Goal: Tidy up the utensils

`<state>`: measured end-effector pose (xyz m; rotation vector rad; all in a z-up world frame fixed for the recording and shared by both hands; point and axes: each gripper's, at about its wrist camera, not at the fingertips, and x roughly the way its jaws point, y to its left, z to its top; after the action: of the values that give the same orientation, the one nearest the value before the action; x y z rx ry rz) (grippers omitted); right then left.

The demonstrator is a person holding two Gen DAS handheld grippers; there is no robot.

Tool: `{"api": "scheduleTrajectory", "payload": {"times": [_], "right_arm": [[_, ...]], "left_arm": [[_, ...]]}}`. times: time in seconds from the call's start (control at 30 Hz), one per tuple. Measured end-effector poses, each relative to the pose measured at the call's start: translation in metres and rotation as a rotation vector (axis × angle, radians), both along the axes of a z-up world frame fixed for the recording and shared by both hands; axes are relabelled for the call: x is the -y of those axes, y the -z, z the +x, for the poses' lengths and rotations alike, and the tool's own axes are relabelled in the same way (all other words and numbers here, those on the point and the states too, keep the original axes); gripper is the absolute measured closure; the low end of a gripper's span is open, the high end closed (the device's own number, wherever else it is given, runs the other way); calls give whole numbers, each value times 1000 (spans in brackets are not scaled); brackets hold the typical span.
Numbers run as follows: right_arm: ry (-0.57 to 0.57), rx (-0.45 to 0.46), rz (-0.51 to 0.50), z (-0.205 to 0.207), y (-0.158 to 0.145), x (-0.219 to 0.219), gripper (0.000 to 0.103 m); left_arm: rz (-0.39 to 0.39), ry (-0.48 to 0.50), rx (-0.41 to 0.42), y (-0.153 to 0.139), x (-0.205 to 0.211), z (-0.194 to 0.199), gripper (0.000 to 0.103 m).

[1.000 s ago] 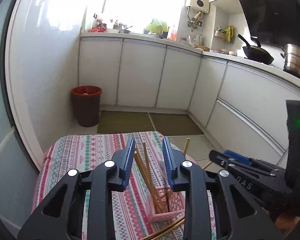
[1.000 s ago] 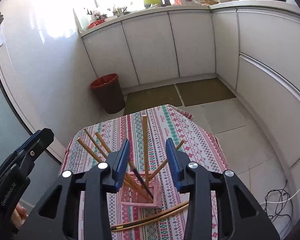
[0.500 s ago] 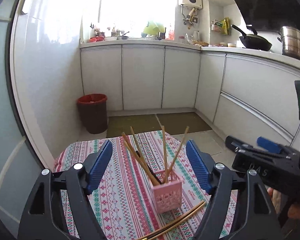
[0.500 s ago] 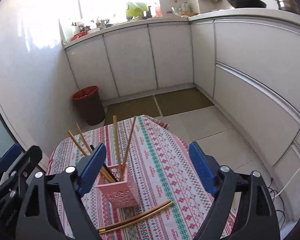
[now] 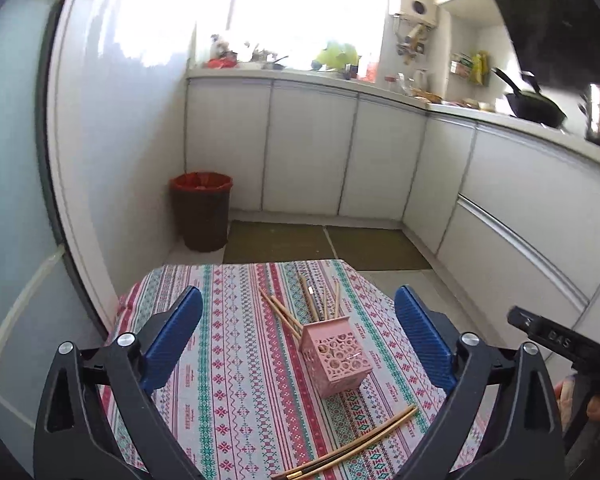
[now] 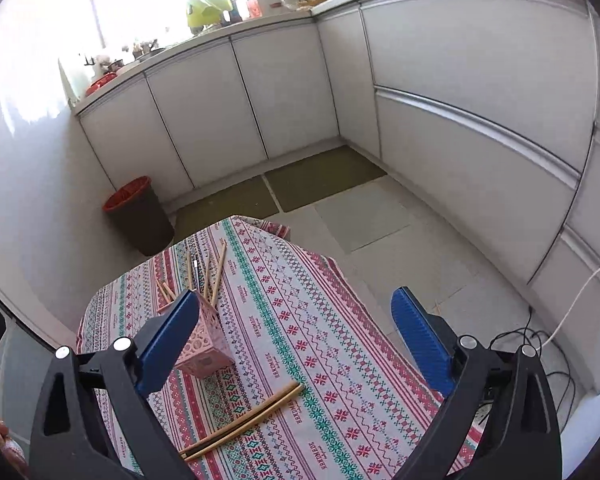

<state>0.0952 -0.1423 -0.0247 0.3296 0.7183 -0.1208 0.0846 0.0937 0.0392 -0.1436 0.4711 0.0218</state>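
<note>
Pink holder [image 5: 336, 354] sits mid-table between wide-spread left tongs [image 5: 298, 340].

A home kitchen: white cabinets [image 5: 308, 152], wok [image 5: 534, 108], trash bin [image 5: 201, 210].

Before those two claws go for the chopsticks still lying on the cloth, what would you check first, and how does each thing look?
1. Left gripper open and holding nothing: ok, jaws spread wide.
2. Right gripper open and holding nothing: ok, jaws spread wide.
3. Loose chopsticks reachable: ok, they lie flat on the tablecloth in front of the pink holder, with nothing on top of them.
4. Holder standing upright: ok, it sits on its base with several chopsticks leaning out of it.
5. Room left in the holder: cannot tell, its inside is not visible.
6. How many loose chopsticks are bundled together: cannot tell, they overlap.
</note>
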Motion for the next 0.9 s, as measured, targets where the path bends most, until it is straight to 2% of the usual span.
{"api": "scheduleTrajectory", "payload": {"times": [0.2,0.37,0.57,0.67,0.77,0.9], "right_arm": [[2,-71,56,11,17,6,9],[-34,-93,41,13,22,-5,9],[-97,-61,27,7,11,-24,7],[-121,-64,44,3,8,-28,7],[-116,-70,60,-5,9,-28,7],[-114,-99,71,-10,16,-29,7]], "left_arm": [[-108,-40,-155,25,-20,22,7],[-118,-64,-230,29,-19,28,7],[-70,-102,-210,17,-18,16,7],[-68,-118,-108,-4,-20,-2,7],[-55,-154,-40,-18,-25,-16,7],[-43,-204,-67,-15,-36,-17,7]]}}
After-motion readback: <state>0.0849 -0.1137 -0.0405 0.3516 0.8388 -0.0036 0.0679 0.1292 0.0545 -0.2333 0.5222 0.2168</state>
